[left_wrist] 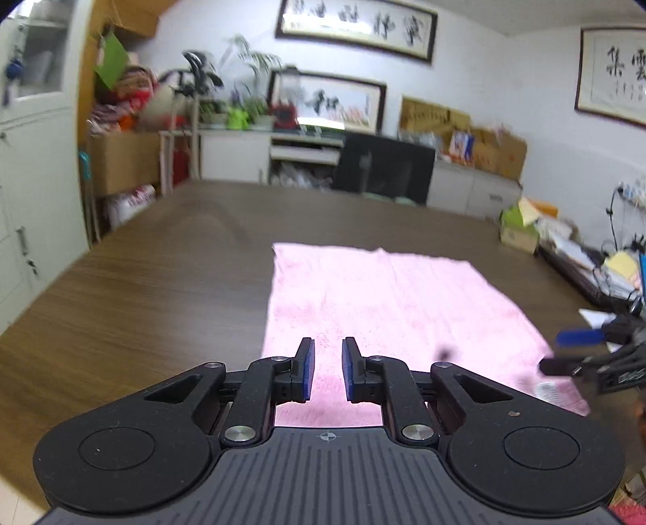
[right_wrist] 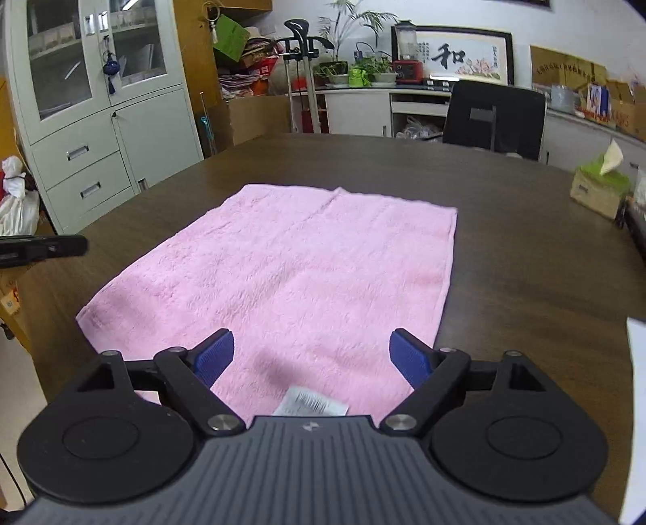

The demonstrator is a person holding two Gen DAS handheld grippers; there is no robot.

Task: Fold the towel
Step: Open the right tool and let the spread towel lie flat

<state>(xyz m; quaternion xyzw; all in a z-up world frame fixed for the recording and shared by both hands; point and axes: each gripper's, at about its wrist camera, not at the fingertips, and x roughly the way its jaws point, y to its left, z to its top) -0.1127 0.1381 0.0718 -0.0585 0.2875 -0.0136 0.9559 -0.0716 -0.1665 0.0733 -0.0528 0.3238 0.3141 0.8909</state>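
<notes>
Both tools, left tool and right tool, gape empty above flat pink towel.

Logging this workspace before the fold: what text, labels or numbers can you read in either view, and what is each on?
"和": large black character on the framed picture on the far wall, right wrist view.
White care tag on the flat pink terry towel: print too small to read.
Long framed calligraphy scroll: brush characters too blurred to read.
Second framed calligraphy, right wall: not legible.
</notes>
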